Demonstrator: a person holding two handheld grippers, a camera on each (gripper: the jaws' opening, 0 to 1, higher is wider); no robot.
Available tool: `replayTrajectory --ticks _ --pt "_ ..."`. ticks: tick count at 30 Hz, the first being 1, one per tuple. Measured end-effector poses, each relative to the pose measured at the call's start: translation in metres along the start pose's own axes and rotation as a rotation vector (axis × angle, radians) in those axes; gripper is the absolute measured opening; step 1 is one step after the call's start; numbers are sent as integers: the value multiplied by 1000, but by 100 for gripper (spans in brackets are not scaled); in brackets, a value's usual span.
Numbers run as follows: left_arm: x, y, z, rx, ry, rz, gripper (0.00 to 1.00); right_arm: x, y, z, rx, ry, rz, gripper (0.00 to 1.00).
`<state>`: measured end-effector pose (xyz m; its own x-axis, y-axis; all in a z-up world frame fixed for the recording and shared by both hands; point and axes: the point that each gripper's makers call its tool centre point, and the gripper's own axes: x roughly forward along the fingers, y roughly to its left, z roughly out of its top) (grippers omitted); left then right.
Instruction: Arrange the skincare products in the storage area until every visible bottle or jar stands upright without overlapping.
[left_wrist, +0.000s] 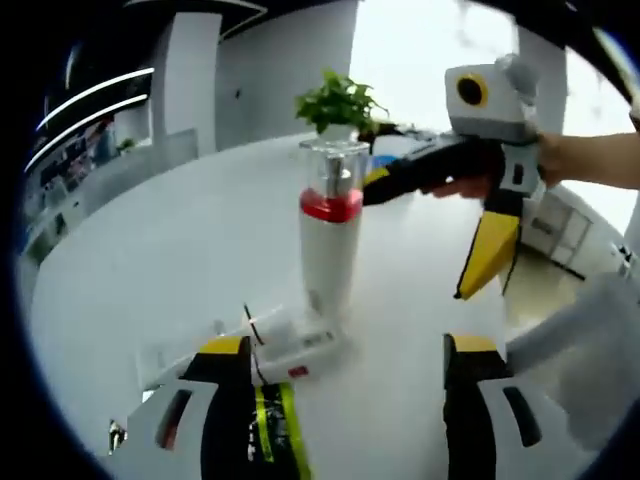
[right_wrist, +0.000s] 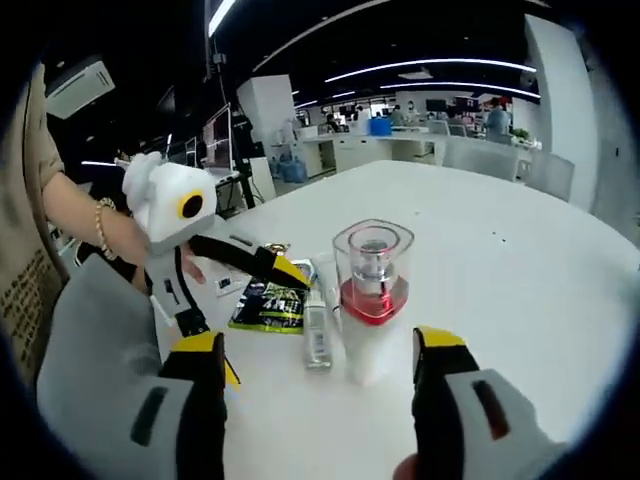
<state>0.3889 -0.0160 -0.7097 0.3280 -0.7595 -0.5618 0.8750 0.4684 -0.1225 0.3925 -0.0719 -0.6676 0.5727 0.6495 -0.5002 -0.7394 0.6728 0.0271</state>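
A white bottle (left_wrist: 329, 240) with a red band and a clear cap stands upright on the white table (left_wrist: 150, 260). A small clear bottle (left_wrist: 292, 346) lies on its side at its foot, next to a green and black sachet (left_wrist: 270, 420). My left gripper (left_wrist: 348, 345) is open, its jaws low on either side of them. My right gripper (left_wrist: 420, 235) comes in from the right, open wide, one yellow tip near the bottle's cap. In the right gripper view the white bottle (right_wrist: 372, 300) stands just ahead of my open right gripper (right_wrist: 318, 340), close to its right jaw. The lying bottle (right_wrist: 318, 335), the sachet (right_wrist: 268, 305) and the left gripper (right_wrist: 258, 315) are to its left.
A potted plant (left_wrist: 340, 100) stands at the table's far side behind the bottle. A person's hand (left_wrist: 580, 160) holds the right gripper; a wrist with a bracelet (right_wrist: 100, 230) holds the left one. Office desks and chairs (right_wrist: 480, 150) lie beyond the table.
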Motion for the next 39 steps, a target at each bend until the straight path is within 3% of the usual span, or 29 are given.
replayTrajectory --ticks 6,13,20,30,39 --pt "-27 -7 -13 -42 21 4 84 -10 23 -1 12 -18 -20 83" --pt "-58 -19 -28 -130 17 22 93 -23 44 2 91 -57 -52 92" --pt "-92 -24 -41 -162 8 54 97 -32 65 2 160 -91 -66 99" --pt "-151 -20 -57 -220 -30 146 97 -43 88 -8 236 -101 -84 99" --pt "-184 -26 -74 -266 -57 214 97 -51 107 -8 275 -125 -100 99"
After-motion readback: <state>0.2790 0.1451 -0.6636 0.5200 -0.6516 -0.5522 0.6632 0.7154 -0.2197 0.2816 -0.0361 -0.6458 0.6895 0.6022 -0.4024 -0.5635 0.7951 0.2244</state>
